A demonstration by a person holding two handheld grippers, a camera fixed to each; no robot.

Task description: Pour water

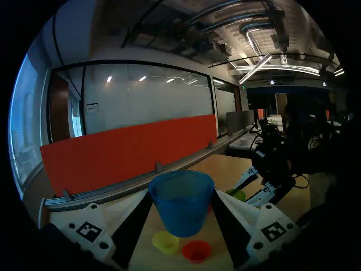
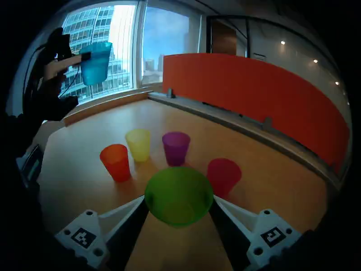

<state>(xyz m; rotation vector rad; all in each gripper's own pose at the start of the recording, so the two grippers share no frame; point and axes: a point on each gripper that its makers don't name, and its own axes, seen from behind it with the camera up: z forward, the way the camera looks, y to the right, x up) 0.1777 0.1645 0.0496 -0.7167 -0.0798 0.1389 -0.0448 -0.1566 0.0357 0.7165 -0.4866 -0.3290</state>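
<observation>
Left tool [image 1: 181, 193] snug on blue cup [image 1: 180, 207], right tool [image 2: 178, 201] on green cup [image 2: 178, 192], contents unclear

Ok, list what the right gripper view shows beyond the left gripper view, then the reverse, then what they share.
Right gripper view adds: purple plastic cup, red plastic cup seen whole.
Left gripper view adds: ceiling pipes, strip lights, farther desks.
Shared: blue translucent plastic cup, green plastic cup, yellow plastic cup, orange plastic cup, orange-red divider panel, wooden table.
</observation>
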